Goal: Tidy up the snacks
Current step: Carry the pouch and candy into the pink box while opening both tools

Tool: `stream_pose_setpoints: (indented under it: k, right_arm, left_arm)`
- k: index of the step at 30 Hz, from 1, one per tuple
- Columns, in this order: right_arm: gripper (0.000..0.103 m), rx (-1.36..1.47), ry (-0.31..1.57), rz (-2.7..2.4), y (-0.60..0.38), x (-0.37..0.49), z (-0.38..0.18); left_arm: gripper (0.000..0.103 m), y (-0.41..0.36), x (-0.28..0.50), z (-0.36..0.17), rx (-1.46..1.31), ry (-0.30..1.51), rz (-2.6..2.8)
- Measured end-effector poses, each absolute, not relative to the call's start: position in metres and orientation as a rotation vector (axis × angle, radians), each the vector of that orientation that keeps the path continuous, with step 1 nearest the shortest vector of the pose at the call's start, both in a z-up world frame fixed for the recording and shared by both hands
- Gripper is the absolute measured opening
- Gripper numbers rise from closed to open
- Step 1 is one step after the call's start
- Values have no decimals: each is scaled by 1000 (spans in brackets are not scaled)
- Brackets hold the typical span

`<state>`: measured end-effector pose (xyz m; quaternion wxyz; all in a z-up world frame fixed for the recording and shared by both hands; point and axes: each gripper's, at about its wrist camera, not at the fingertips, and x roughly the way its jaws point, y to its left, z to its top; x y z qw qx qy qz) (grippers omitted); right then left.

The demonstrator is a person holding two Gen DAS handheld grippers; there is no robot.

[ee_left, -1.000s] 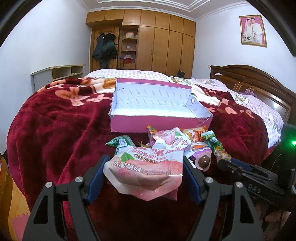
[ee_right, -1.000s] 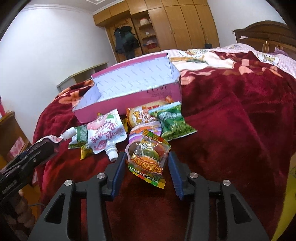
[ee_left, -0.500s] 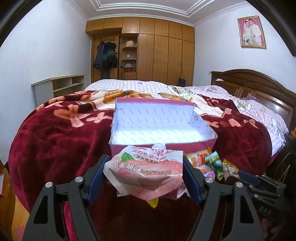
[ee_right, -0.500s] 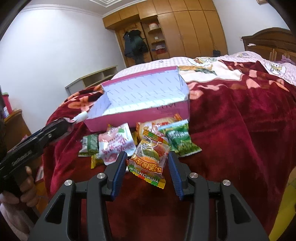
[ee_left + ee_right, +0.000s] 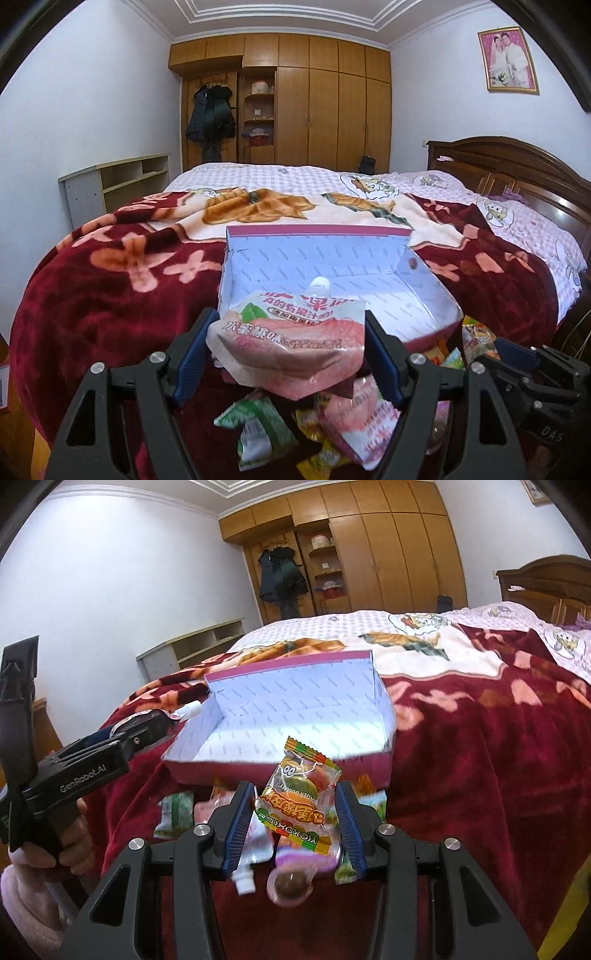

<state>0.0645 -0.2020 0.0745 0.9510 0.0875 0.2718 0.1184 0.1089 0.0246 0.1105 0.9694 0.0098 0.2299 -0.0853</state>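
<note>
My left gripper (image 5: 286, 356) is shut on a pink peach-drink pouch (image 5: 291, 347), held above the near edge of the open pink box (image 5: 424, 295), whose white inside shows nothing in it. My right gripper (image 5: 293, 825) is shut on a small burger-gummy packet (image 5: 299, 805), lifted just short of the box (image 5: 207, 746). The left gripper (image 5: 147, 727) also shows at the box's left corner, the pouch's white spout (image 5: 188, 710) sticking out. Several loose snack packets (image 5: 266, 428) lie on the blanket below both grippers.
The box sits on a dark red floral blanket (image 5: 92, 295) covering the bed. A wooden headboard (image 5: 517, 166) stands at right, a wardrobe (image 5: 314, 103) at the back, a low shelf (image 5: 110, 181) by the left wall. A hand (image 5: 70, 849) grips the left tool.
Both grippers have risen and moved forward toward the box with their snacks. The snack pile has dropped low in both views, and the box now lies right behind the held items.
</note>
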Motion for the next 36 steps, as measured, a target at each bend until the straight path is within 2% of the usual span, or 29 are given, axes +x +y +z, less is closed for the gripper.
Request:
stream_pose_setpoints:
  k: [18, 36]
  right_arm:
    - [46, 185, 589, 254, -211, 145, 81]
    - [46, 172, 672, 242, -212, 192, 50]
  left_arm:
    - [79, 0, 190, 93, 62, 557, -180]
    - [80, 2, 233, 53, 55, 678, -140]
